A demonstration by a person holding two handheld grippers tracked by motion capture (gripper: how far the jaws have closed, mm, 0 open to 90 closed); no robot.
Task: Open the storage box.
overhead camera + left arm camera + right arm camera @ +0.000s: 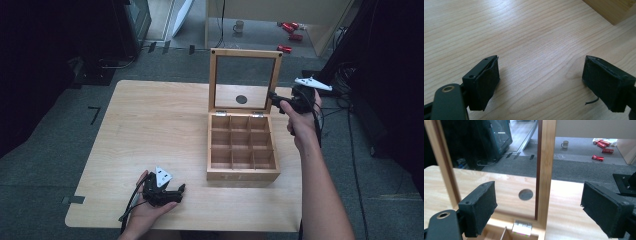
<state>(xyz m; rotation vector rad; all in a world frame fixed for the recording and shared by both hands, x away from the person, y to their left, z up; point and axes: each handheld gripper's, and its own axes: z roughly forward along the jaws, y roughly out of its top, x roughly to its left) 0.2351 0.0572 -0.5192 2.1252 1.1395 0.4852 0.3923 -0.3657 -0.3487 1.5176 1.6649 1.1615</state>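
High view: right gripper (276, 100), jaws apart, straddles the upright lid (244, 80) at three o'clock; a nudge could slam it. Left gripper (172, 192) idles apart.

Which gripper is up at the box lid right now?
The right gripper, jaws open astride the right side of the upright lid frame. The left gripper sits low near the table's front edge, away from the box.

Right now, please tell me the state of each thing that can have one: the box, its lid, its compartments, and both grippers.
wooden box: open, resting on the table.
lid: raised upright on its hinges, glass pane intact.
compartments: all nine look empty.
left gripper: jaws open, holding nothing, low over the table.
right gripper: jaws open on both sides of the lid's frame post, not clamped.
mug: upright on the floor.
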